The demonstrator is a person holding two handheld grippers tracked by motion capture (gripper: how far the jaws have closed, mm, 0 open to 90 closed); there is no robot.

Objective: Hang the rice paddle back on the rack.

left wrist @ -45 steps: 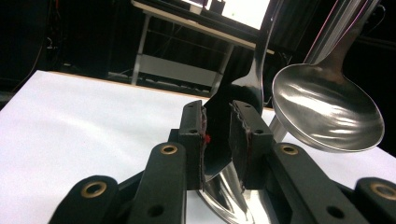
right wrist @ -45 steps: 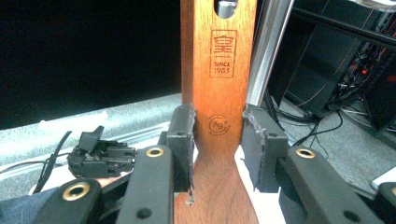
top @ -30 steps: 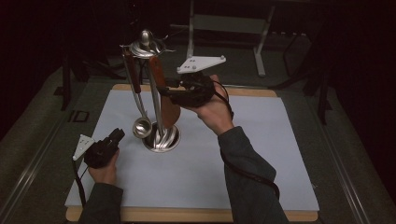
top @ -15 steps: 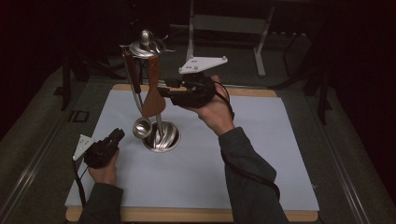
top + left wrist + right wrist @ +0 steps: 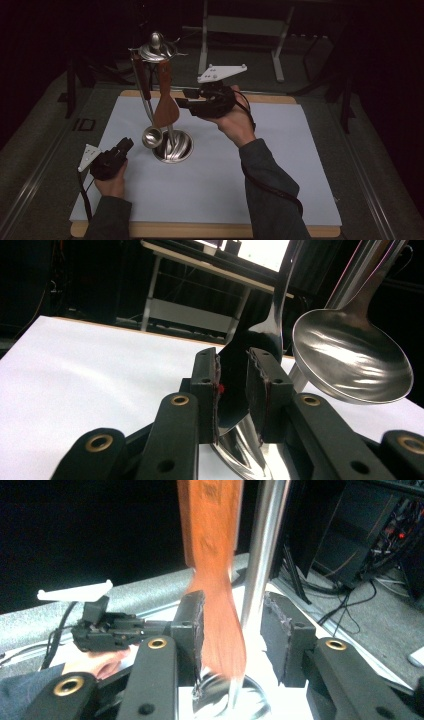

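The right gripper (image 5: 184, 99) stood open, its jaws having just widened; the upright wooden spatula (image 5: 165, 102) hung seemingly untouched between them.

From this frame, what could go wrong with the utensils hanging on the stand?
1. The right gripper, its jaws just opened, stands beside the hanging wooden spatula, which looks blurred in the right gripper view; it may be swinging and could knock the ladle or slip off its hook.
2. The left gripper rests open on the table near the stand's base, not holding it, so a sideways push might tip the tall stand.
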